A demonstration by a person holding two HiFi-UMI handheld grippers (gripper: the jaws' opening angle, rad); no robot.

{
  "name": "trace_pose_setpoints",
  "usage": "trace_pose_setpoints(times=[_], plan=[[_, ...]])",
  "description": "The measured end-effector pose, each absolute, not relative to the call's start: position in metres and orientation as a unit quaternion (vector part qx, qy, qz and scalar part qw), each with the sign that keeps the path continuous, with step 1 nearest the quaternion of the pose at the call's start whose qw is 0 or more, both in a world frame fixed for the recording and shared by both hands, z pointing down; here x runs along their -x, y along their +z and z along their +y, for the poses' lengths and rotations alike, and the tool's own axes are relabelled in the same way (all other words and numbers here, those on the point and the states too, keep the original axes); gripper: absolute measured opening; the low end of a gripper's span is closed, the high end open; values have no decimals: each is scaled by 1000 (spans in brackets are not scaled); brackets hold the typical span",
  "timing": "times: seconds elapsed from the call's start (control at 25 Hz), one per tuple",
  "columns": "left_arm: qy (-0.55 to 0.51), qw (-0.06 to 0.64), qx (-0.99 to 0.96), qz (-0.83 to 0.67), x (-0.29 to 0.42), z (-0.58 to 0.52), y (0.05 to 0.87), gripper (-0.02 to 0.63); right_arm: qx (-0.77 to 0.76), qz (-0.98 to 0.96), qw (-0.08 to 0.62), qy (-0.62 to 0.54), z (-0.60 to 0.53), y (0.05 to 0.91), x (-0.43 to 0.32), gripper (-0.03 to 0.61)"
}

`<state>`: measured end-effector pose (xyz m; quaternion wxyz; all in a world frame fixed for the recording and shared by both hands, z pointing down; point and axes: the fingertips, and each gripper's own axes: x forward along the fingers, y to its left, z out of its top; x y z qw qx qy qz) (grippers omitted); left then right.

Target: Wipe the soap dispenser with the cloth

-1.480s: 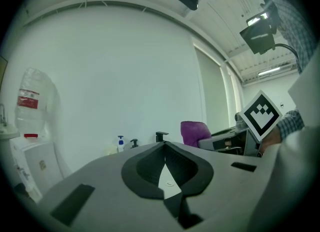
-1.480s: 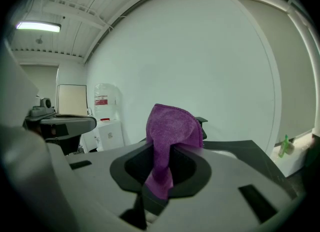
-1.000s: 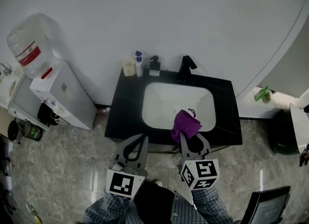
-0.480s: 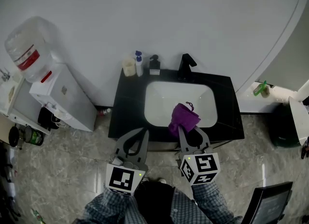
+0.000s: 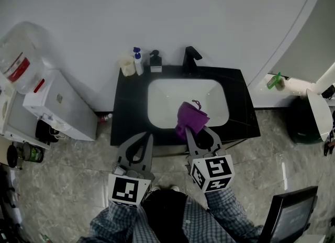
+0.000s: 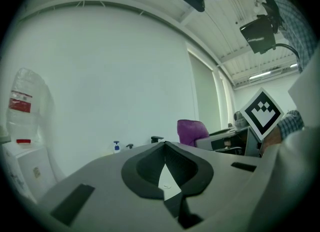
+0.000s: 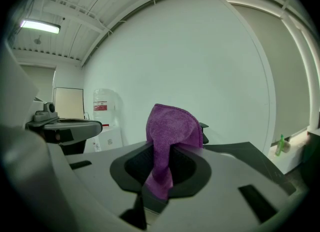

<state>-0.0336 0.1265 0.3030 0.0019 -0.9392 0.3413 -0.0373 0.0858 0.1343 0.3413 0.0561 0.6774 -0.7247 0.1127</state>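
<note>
A black soap dispenser (image 5: 155, 61) stands at the back left of the black counter (image 5: 128, 111), beside a blue-and-white pump bottle (image 5: 137, 61) and a cream bottle (image 5: 125, 65). My right gripper (image 5: 189, 130) is shut on a purple cloth (image 5: 189, 117), held over the front rim of the white basin (image 5: 162, 98). The cloth (image 7: 170, 131) bulges up out of the right gripper (image 7: 160, 148). My left gripper (image 5: 146, 136) hangs before the counter's front edge, shut and holding nothing. From the left gripper (image 6: 165, 144) view, the pump bottle (image 6: 116, 146) is small and far.
A black faucet (image 5: 190, 58) rises behind the basin. A water cooler with its bottle (image 5: 15, 61) stands at the left on a white cabinet (image 5: 57, 106). At the right are a green spray bottle (image 5: 272, 81) and a dark bin (image 5: 303, 121).
The head view has shifted, so the vanity sits further left and higher in the picture. Both grippers keep their places before the sink, and the right one still holds the cloth.
</note>
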Motion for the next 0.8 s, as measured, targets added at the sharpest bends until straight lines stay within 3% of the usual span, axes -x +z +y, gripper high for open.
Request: trace_pose_setpoints(times=[0.8], plan=[[-29, 1, 939, 344, 33, 130, 301, 2, -683, -719, 55, 115, 140, 341, -91, 74]])
